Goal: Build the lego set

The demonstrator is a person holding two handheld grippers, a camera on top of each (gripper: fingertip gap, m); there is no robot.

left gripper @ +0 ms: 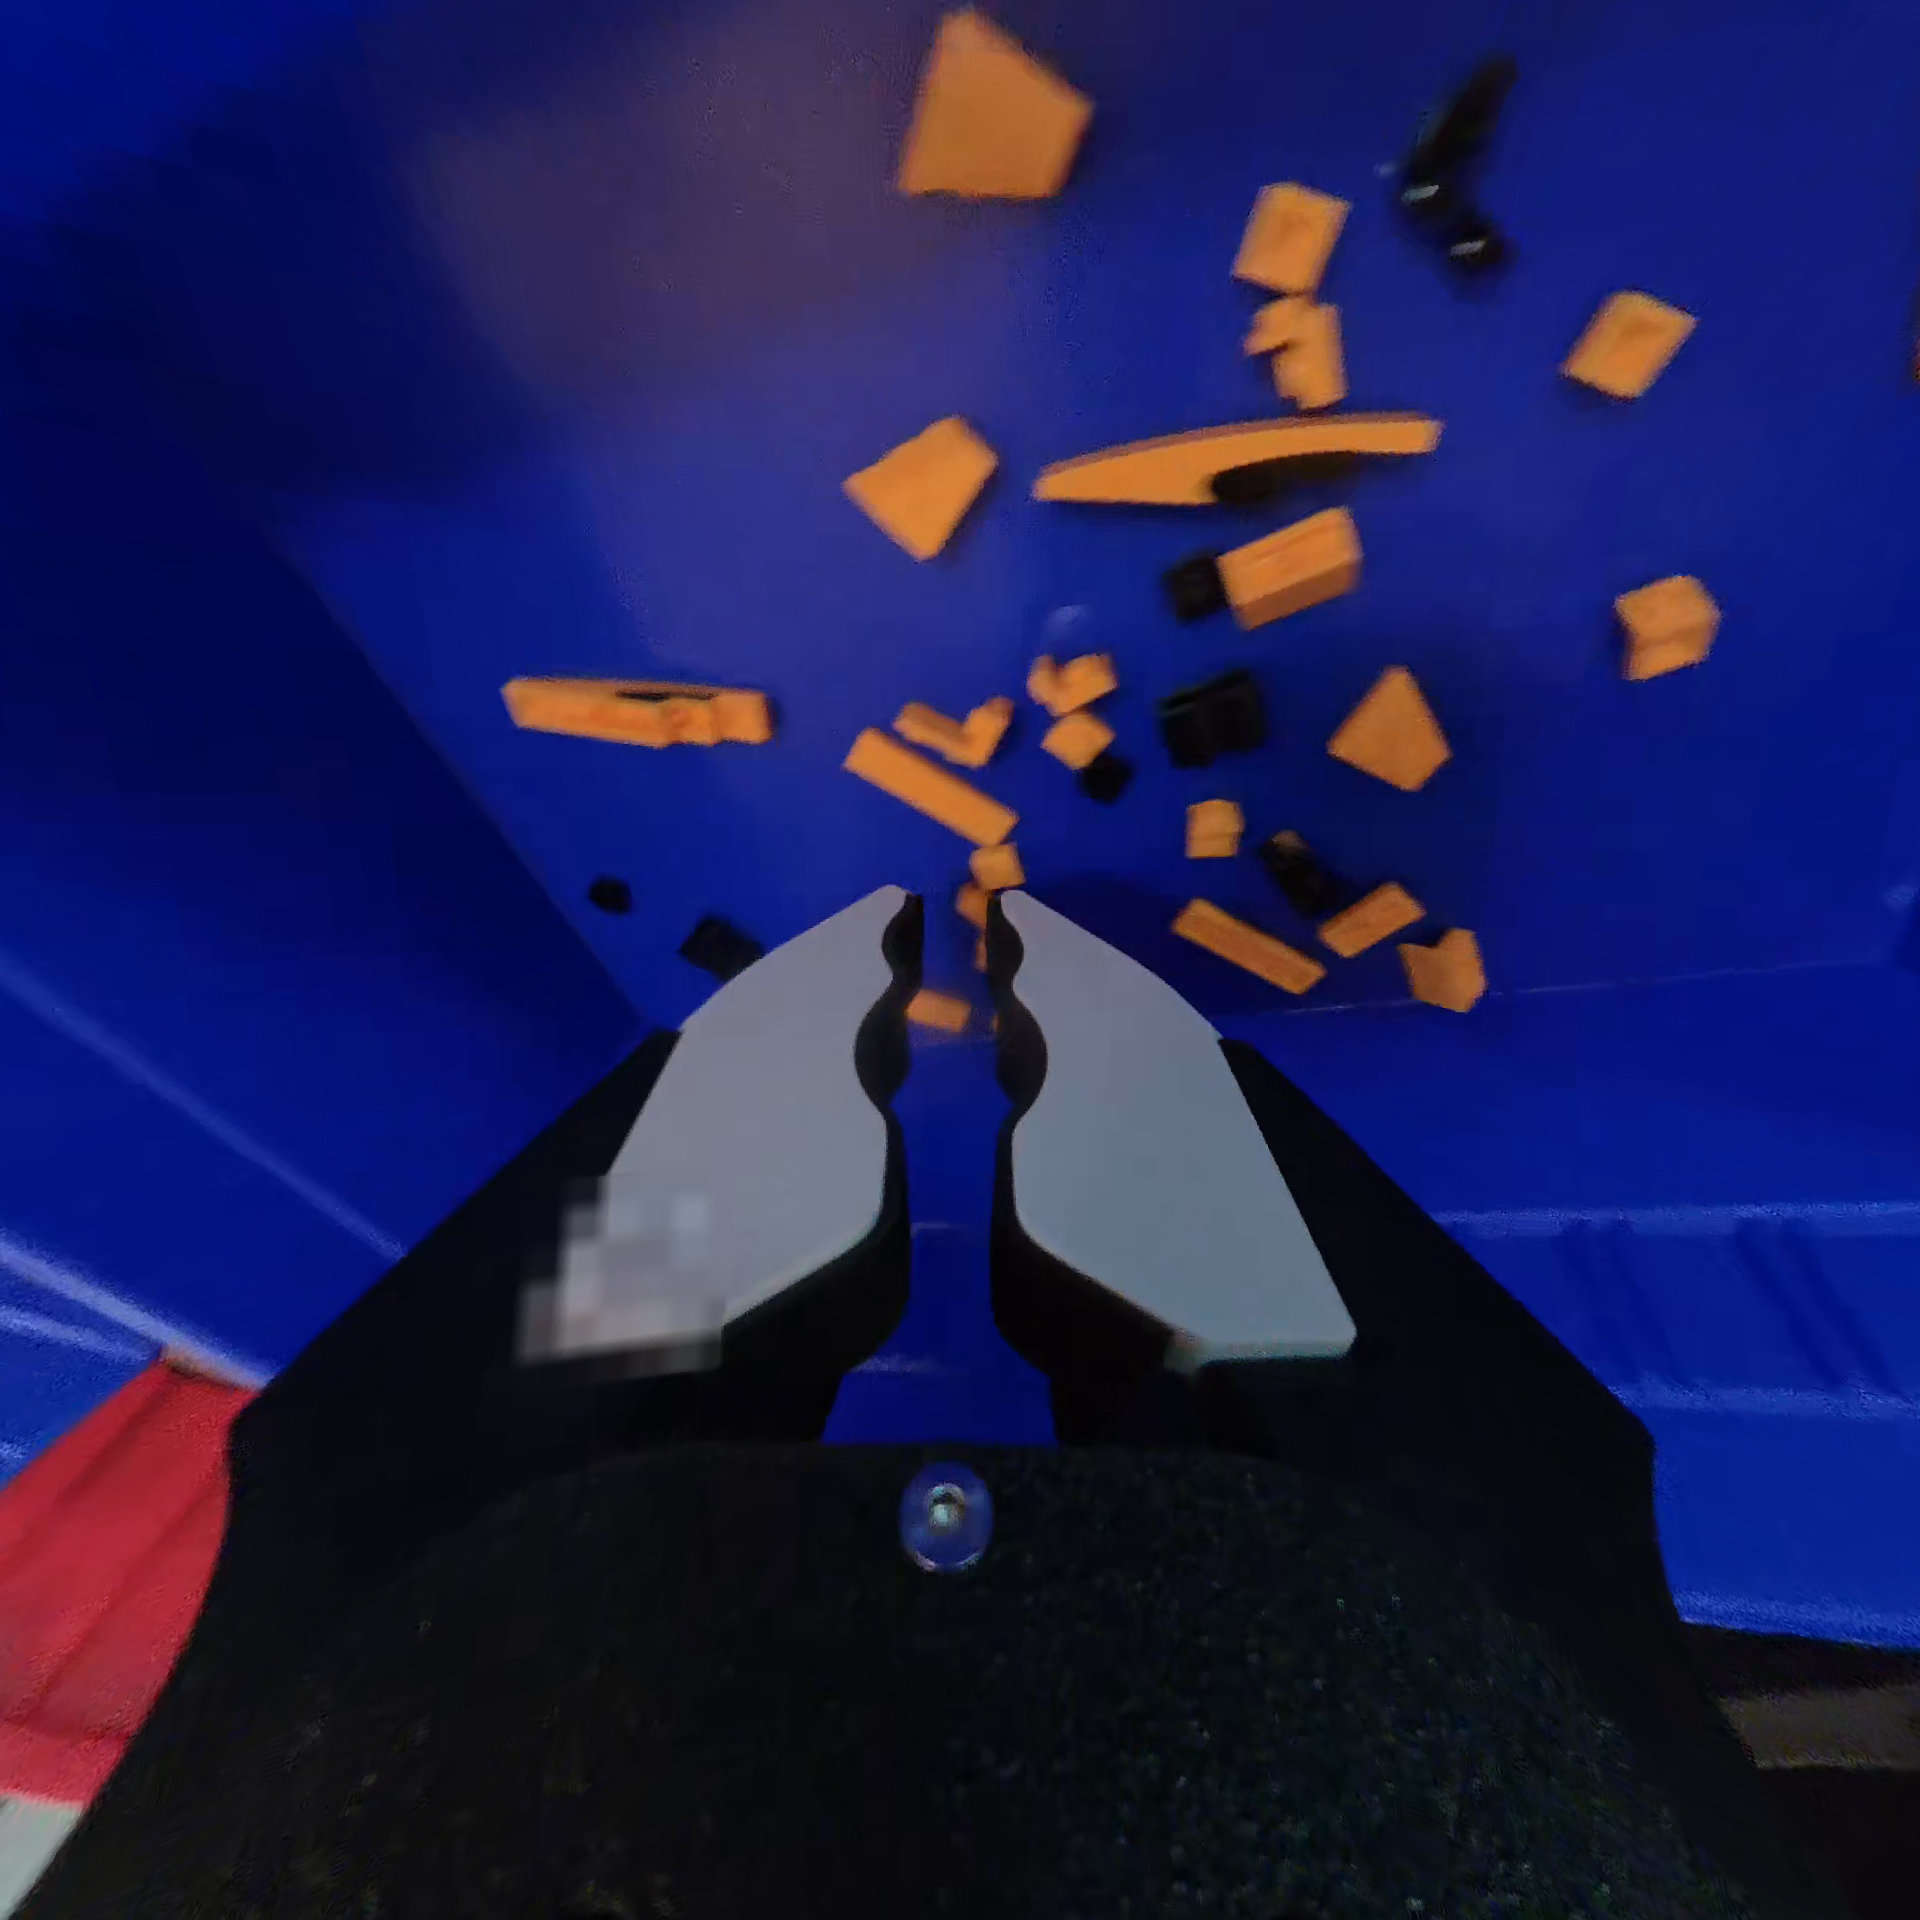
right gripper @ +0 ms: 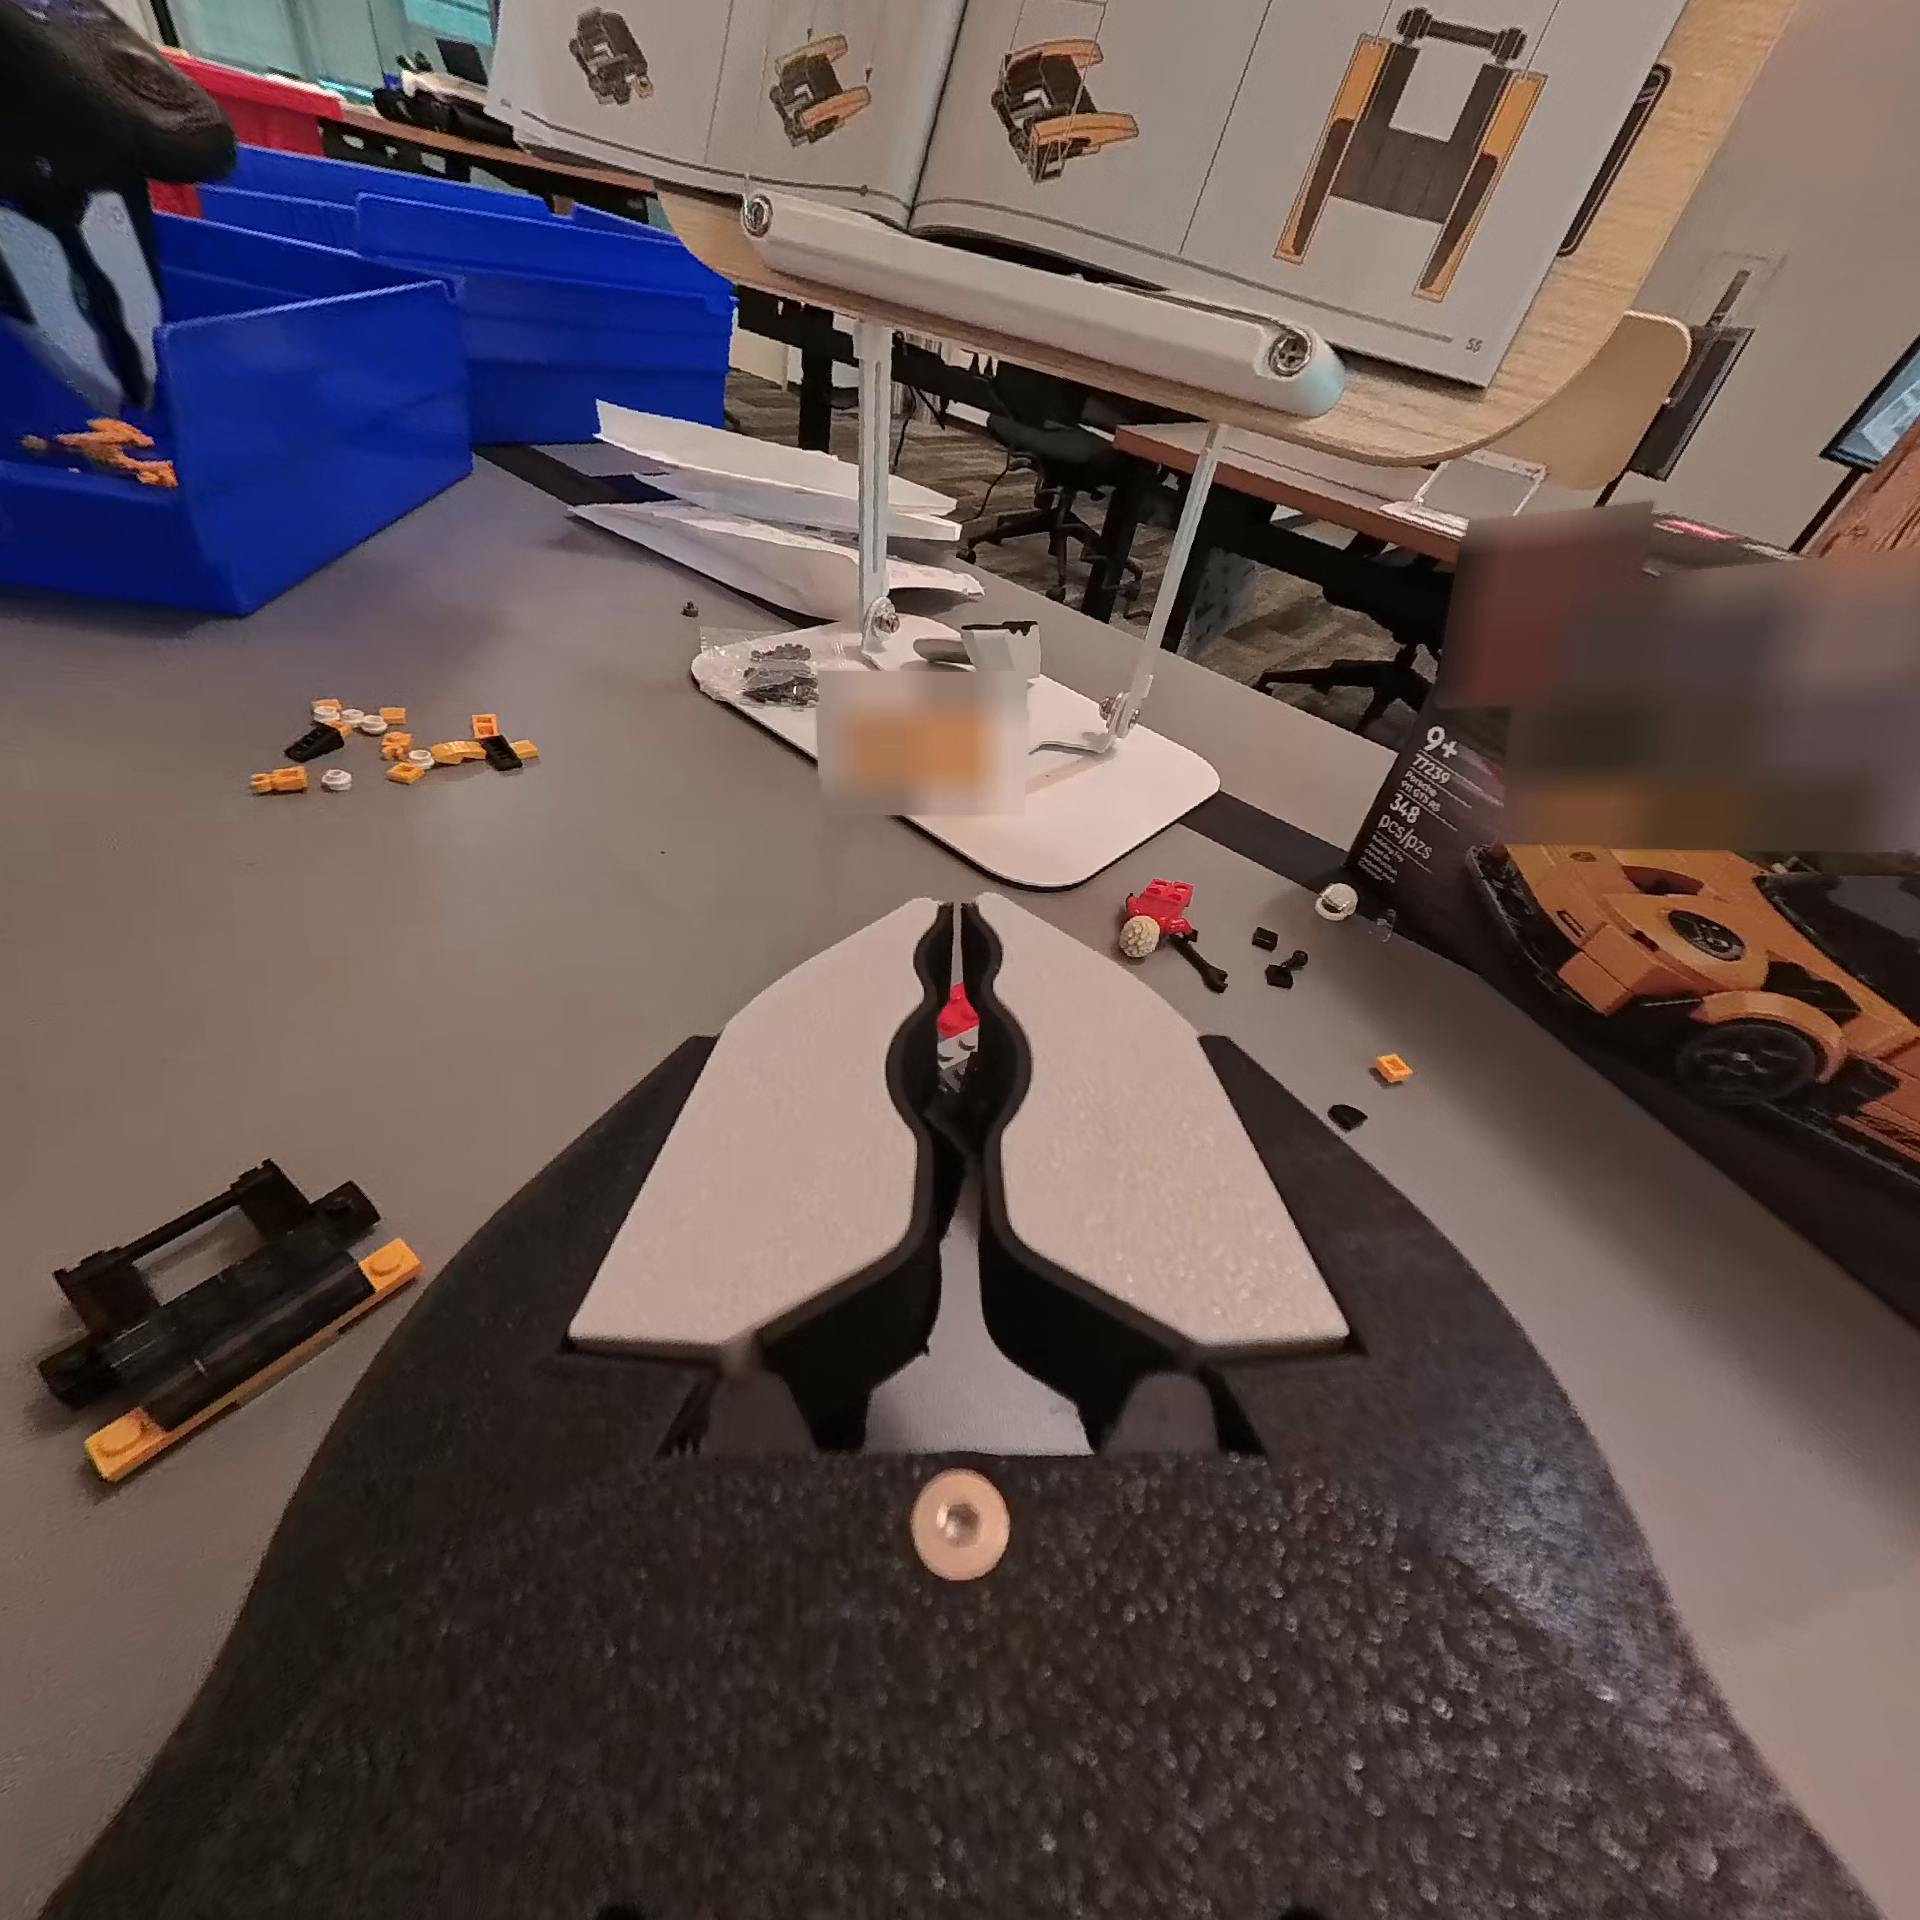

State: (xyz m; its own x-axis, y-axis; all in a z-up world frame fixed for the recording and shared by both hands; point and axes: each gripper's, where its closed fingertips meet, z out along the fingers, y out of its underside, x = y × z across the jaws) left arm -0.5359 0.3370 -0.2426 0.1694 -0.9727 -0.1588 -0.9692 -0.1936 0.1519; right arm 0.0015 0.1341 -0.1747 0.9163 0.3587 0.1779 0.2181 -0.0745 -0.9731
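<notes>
My left gripper point(left gripper: 956, 906) is down inside a blue bin point(left gripper: 312, 727); its jaws stand a narrow gap apart with nothing clearly between them. Several loose orange pieces point(left gripper: 930, 784) and black pieces point(left gripper: 1210, 717) lie on the bin floor just beyond the tips. My right gripper point(right gripper: 958, 912) hovers over the grey table point(right gripper: 520, 987), its tips closed on a small red and white piece point(right gripper: 956, 1023) that shows in the gap. A black and orange chassis assembly point(right gripper: 218, 1320) lies on the table to its left. The left gripper point(right gripper: 83, 125) also shows in the right wrist view, over the bin point(right gripper: 312, 436).
An open instruction booklet point(right gripper: 1039, 104) rests on a white stand point(right gripper: 1122, 800) ahead. A pile of small orange, black and grey pieces point(right gripper: 395, 748) lies left of it. A red piece point(right gripper: 1162, 904), small black bits point(right gripper: 1280, 961) and the set's box point(right gripper: 1662, 1018) lie to the right. Across from one pair of fingers to the other is roughly 60 cm.
</notes>
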